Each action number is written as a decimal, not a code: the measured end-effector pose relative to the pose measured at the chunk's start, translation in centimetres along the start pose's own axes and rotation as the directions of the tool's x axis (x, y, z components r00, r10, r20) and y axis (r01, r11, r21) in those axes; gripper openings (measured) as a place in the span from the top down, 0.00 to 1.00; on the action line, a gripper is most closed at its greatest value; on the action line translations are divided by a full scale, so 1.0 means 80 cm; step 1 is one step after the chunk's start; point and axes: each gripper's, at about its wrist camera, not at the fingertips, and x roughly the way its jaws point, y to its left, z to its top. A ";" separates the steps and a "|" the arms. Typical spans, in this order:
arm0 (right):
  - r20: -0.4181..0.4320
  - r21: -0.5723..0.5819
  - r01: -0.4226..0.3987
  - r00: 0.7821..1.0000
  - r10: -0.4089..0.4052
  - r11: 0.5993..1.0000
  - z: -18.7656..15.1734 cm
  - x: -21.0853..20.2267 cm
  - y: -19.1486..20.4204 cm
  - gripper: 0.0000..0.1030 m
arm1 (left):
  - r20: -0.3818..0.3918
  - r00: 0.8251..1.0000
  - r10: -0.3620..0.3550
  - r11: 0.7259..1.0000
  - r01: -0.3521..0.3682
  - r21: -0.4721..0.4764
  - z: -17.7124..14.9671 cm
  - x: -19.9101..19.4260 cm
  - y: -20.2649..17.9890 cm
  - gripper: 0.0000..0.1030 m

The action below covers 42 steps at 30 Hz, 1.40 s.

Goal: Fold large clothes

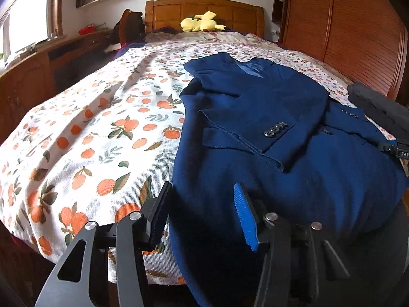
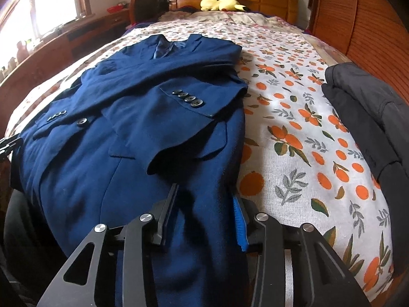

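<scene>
A navy blue suit jacket (image 1: 255,128) (image 2: 127,128) lies front up on the orange-print bedspread (image 1: 89,133) (image 2: 294,133). Both sleeves are folded across its chest and its hem hangs over the bed's near edge. My left gripper (image 1: 204,204) stands open at the hem's left corner. The cloth lies flat between its fingers, the black one beside the jacket's edge. My right gripper (image 2: 204,204) is at the hem's right corner, shut on a wrinkled bunch of the jacket that fills the gap between its pads.
A dark grey garment (image 1: 378,107) (image 2: 370,117) lies folded on the bed's right side. A yellow plush toy (image 1: 202,23) (image 2: 222,2) rests by the wooden headboard (image 1: 204,10). A wooden wardrobe (image 1: 345,25) stands to the right, a wooden desk (image 1: 25,84) to the left.
</scene>
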 end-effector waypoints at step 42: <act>0.526 -0.078 -0.163 0.831 0.180 0.983 0.148 -0.288 0.026 0.98 | 0.382 0.894 -0.233 0.967 0.173 0.186 0.236 -0.271 -0.111 0.98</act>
